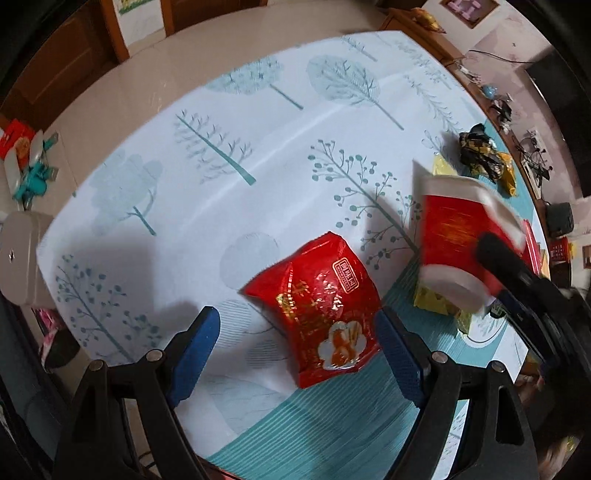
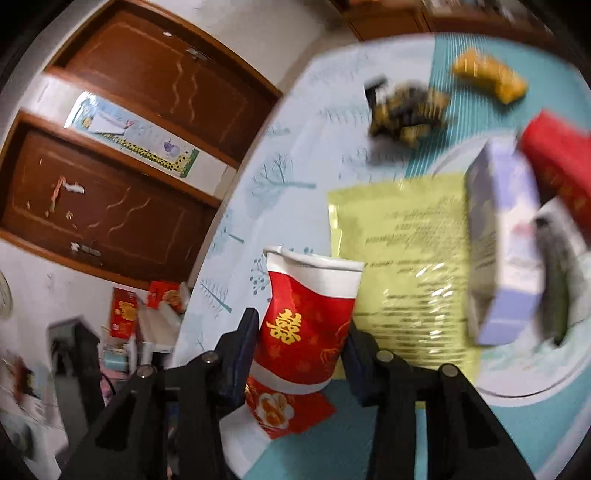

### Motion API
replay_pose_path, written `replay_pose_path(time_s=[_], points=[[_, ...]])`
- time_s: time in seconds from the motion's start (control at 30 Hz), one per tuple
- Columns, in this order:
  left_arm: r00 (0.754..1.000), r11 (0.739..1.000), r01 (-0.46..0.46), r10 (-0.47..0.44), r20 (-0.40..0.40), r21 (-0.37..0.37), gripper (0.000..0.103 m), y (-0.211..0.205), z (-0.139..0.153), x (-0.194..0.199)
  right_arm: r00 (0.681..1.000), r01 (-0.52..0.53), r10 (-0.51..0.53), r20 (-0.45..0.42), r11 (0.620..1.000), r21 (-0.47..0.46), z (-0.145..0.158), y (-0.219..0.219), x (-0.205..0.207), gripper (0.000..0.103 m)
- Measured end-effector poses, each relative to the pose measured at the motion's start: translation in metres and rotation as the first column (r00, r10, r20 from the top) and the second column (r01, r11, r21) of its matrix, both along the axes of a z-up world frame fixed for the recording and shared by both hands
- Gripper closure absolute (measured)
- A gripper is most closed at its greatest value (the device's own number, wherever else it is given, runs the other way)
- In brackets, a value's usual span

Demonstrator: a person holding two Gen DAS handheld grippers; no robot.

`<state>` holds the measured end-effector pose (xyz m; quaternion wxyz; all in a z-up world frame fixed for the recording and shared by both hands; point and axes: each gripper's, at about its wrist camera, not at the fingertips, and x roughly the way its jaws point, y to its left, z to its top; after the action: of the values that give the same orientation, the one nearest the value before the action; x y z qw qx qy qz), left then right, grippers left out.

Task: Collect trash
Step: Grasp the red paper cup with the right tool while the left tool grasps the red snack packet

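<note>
Two brown wooden doors (image 2: 122,155) fill the upper left of the right wrist view, set in a white wall (image 2: 255,26); pale glossy floor (image 1: 122,85) spans the left view's upper left.

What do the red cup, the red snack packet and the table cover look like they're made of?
Red cup: likely paper, matte, with a dented rim and creased wall between the right gripper pads.
Red snack packet: foil or plastic film, glossy, crinkled, with bright glints.
Table cover: probably vinyl or coated cloth, smooth, with a faint sheen and fold lines; hard to tell for sure.
</note>
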<state>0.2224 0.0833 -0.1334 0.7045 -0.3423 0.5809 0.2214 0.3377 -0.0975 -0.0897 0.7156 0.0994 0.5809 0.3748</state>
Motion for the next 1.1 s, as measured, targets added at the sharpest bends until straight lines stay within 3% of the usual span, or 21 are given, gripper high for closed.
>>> replay_pose_path(time_s=[0.1,0.33,0.5,0.6,0.67,0.77,1.0,1.1], points=[[0.999,1.0,-0.001,0.001,-0.036,-0.005,0.019,-0.005,-0.01,0.011,0.997,0.003,-0.003,0.074,1.0,-0.011,0.015,-0.016,-0.006,0.061],[0.993,1.0,0.018,-0.018,-0.118,-0.001,0.019,-0.021,-0.03,0.038,0.997,0.027,-0.025,0.068,0.999,-0.026,0.012,-0.054,-0.014,0.061],[0.981,0.996,0.061,-0.048,-0.189,0.066,0.019,-0.037,-0.037,0.054,0.998,0.034,-0.032,0.054,0.998,-0.047,0.006,-0.07,-0.026,0.061],[0.974,0.989,0.108,-0.085,-0.211,0.1,0.037,-0.047,-0.034,0.06,0.998,0.038,-0.035,0.053,0.998,-0.053,0.006,-0.076,-0.033,0.061],[0.972,0.984,0.145,-0.123,-0.203,0.1,0.067,-0.053,-0.03,0.063,0.998,0.047,-0.044,0.048,0.998,-0.053,0.006,-0.081,-0.038,0.061],[0.967,0.982,0.181,-0.169,-0.19,0.047,0.088,-0.06,-0.03,0.063,0.997,0.066,-0.064,0.043,0.996,-0.054,0.007,-0.09,-0.046,0.061],[0.949,0.959,0.284,-0.279,-0.146,0.011,0.095,-0.075,-0.013,0.036,0.991,0.123,-0.12,0.061,0.991,-0.053,0.018,-0.103,-0.073,0.061],[0.928,0.932,0.362,-0.357,-0.106,0.032,0.095,-0.079,0.008,0.018,0.984,0.165,-0.161,0.081,0.985,-0.057,0.028,-0.108,-0.09,0.061]])
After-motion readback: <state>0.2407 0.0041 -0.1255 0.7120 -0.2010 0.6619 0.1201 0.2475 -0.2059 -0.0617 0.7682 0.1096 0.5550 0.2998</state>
